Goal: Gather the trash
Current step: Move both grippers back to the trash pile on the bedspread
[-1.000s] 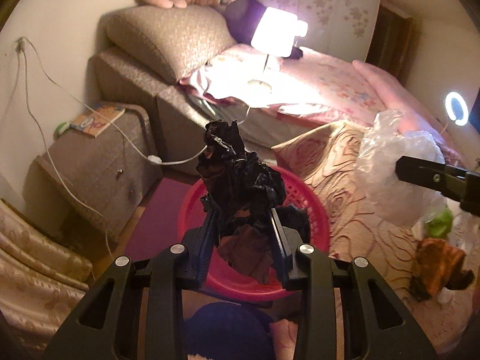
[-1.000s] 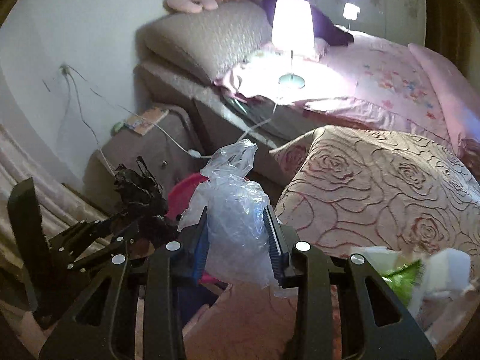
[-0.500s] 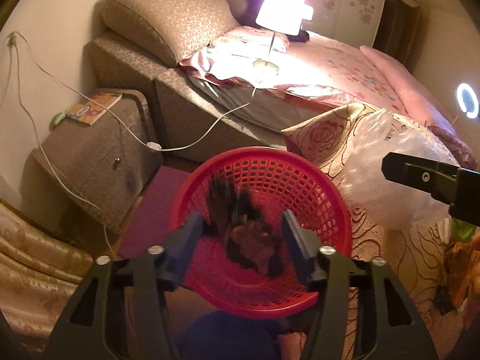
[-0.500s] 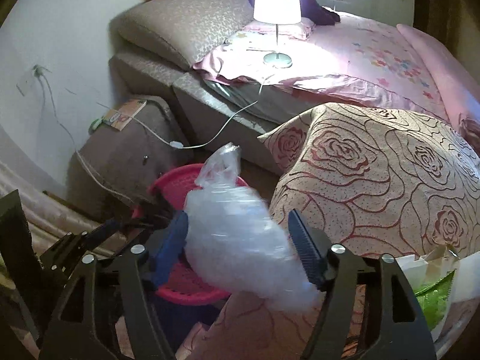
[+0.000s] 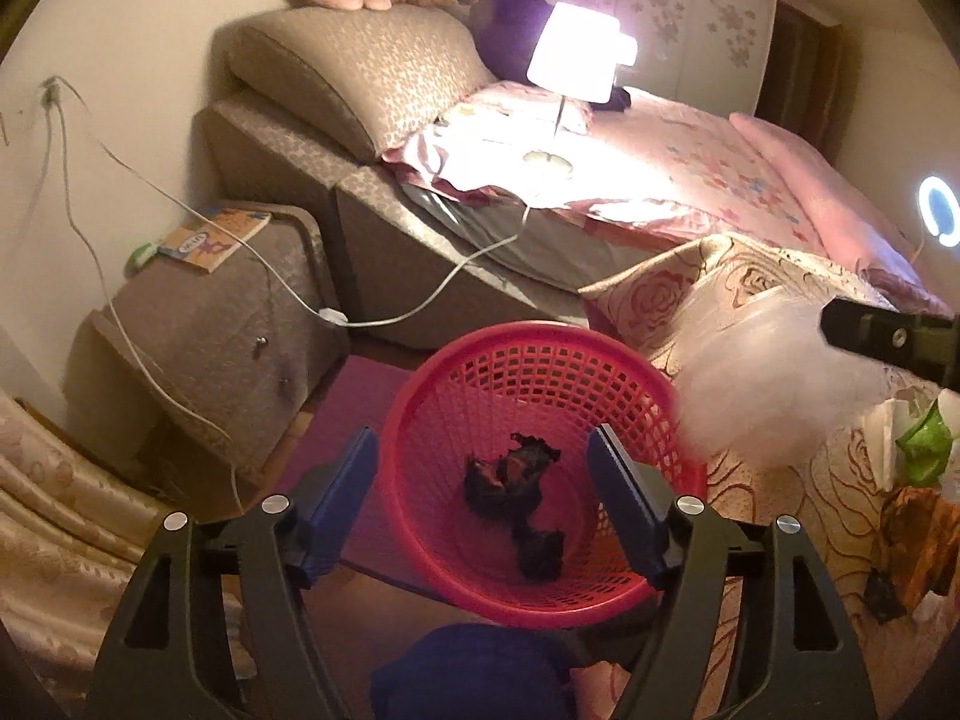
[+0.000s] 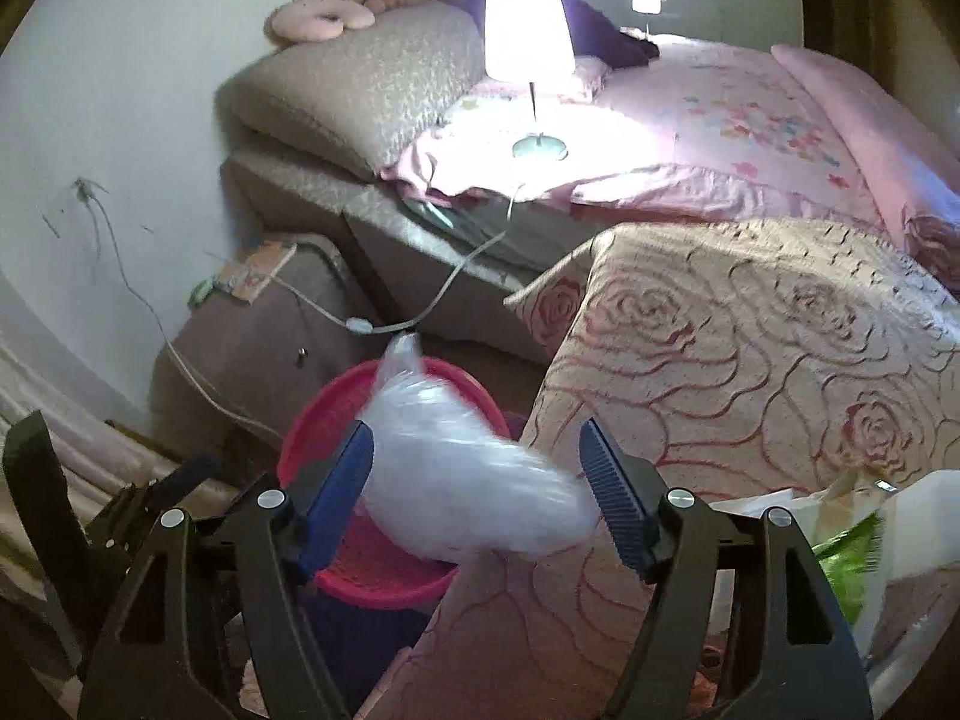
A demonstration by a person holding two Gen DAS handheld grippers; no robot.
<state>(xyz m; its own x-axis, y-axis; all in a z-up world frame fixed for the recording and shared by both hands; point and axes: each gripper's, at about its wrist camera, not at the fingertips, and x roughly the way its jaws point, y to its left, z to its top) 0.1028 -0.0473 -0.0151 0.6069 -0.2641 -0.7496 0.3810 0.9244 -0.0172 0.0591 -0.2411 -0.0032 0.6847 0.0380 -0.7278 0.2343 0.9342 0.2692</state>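
A red mesh basket (image 5: 540, 336) stands on the floor beside the bed. A crumpled black piece of trash (image 5: 516, 492) lies at its bottom. My left gripper (image 5: 483, 462) hovers above the basket; its jaws are opening and nothing is between them. A clear plastic bag (image 6: 468, 492), blurred by motion, hangs loose between the fingers of my right gripper (image 6: 474, 456), over the basket's rim (image 6: 306, 438) and the quilt edge. The pads stand apart from the bag, so the gripper is open. In the left wrist view the same bag (image 5: 774, 396) shows at the right.
A rose-patterned quilt (image 6: 750, 330) lies right of the basket, with a green wrapper (image 5: 924, 444) and other scraps on it. A bedside cabinet (image 5: 228, 330) with a book and a white cable (image 5: 420, 306) stands at the left. A lit lamp (image 5: 576, 60) sits on the bed.
The left gripper opened and the black trash fell into the red basket. The right gripper opened too, and the clear bag has slipped loose and sunk between its fingers.
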